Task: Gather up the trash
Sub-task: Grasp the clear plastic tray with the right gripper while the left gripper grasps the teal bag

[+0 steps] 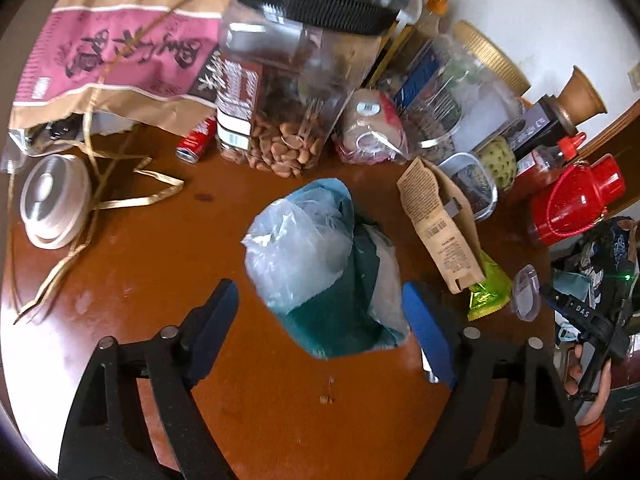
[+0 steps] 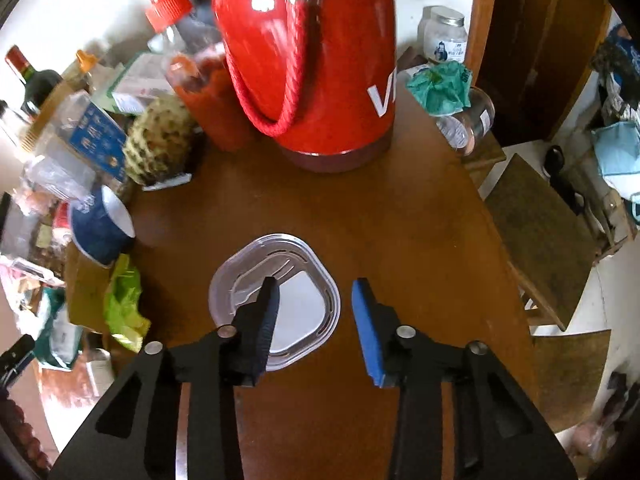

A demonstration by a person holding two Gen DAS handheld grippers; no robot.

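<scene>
Blue pads of the left gripper (image 1: 320, 316) stood wide apart either side of a crumpled plastic bag (image 1: 320, 264), pale blue film over dark green, lying on the brown table (image 1: 248, 392) — bracketed, but not yet pinched as far as the view showed. Over on the other side, the right gripper (image 2: 316, 320) hung above a clear plastic lid (image 2: 276, 300) lying flat on the same table, jaws at a narrower gap and holding nothing; one finger crossed over the lid, the other stood beyond its rim.

Good play here, in my judgement, was to sink the left pads low around the bag's bulk and squeeze the whole crumple, not a loose flap. The flat lid looked harder: catching an edge would call for a steep, careful dip.

Around the bag it was crowded. A brown paper packet (image 1: 440, 228) and a green wrapper (image 1: 490, 292) lay just beside it, a jar of nuts (image 1: 288, 92) stood behind, gold ribbon (image 1: 120, 200) trailed off to one side. Near the lid stood a big red flask (image 2: 320, 64) and a tipped blue paper cup (image 2: 102, 228) — nothing blocking the approach, though a wide swing could clip either.
</scene>
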